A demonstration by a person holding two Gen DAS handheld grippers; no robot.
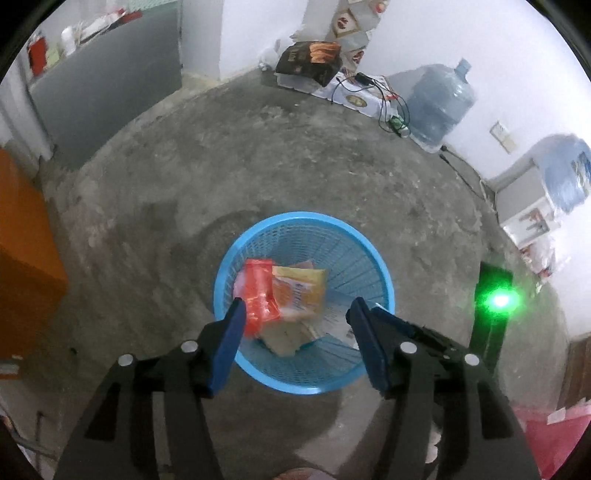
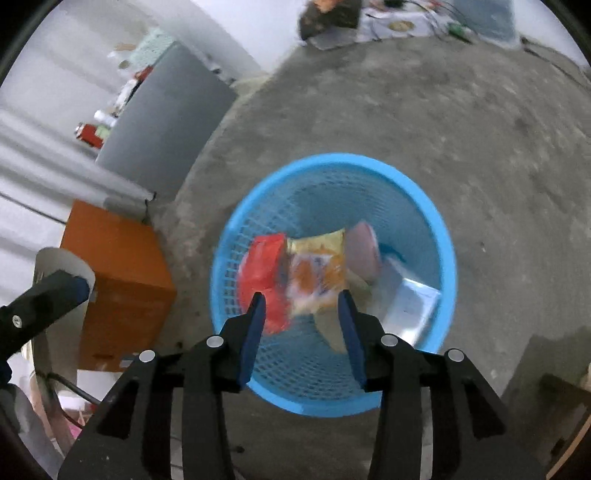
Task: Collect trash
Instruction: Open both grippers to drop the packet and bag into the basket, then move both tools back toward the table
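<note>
Bare concrete floor [image 1: 295, 155], white walls [image 1: 424, 33], orange cabinet [image 1: 22, 254], water jug [image 1: 439, 99] by the wall.

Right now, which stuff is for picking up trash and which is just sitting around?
For the job:
- blue basket
- red wrapper in it
- yellow packet in it
- left tongs, open
- right tongs, open

Just lying about:
- water jug
- orange cabinet
- black box
- cables

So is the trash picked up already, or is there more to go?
Mostly done, it seems: the blue basket already holds a red wrapper, a yellow packet and papers. Left gripper and right gripper hang open and hold nothing. No loose litter shows on the visible floor.
</note>
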